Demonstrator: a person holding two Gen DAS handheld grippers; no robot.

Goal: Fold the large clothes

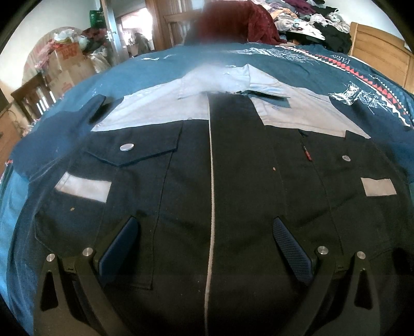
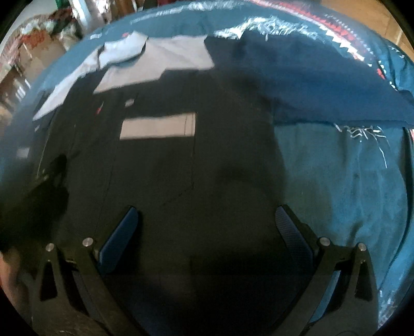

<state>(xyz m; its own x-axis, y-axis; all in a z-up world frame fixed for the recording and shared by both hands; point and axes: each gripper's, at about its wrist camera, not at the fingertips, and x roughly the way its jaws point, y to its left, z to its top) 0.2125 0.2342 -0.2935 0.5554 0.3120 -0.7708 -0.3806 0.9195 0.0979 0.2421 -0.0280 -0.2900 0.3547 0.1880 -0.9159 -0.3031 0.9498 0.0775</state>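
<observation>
A large black work jacket (image 1: 233, 181) with grey shoulders, a grey collar and grey chest strips lies flat, front up, on a teal bedspread (image 1: 297, 59). My left gripper (image 1: 207, 227) hovers over its lower middle, astride the pale front placket, open with nothing between the fingers. In the right wrist view the same jacket (image 2: 168, 168) fills the frame, its right sleeve (image 2: 323, 90) stretched out sideways. My right gripper (image 2: 207, 217) is open above the jacket's right side, near the edge by the bedspread (image 2: 349, 181).
A heap of mixed clothes (image 1: 310, 18) lies at the far end of the bed, with a dark red garment (image 1: 233, 20) beside it. Cardboard boxes and bags (image 1: 67, 62) stand at the left. A wooden bed frame (image 1: 383, 46) rises at the right.
</observation>
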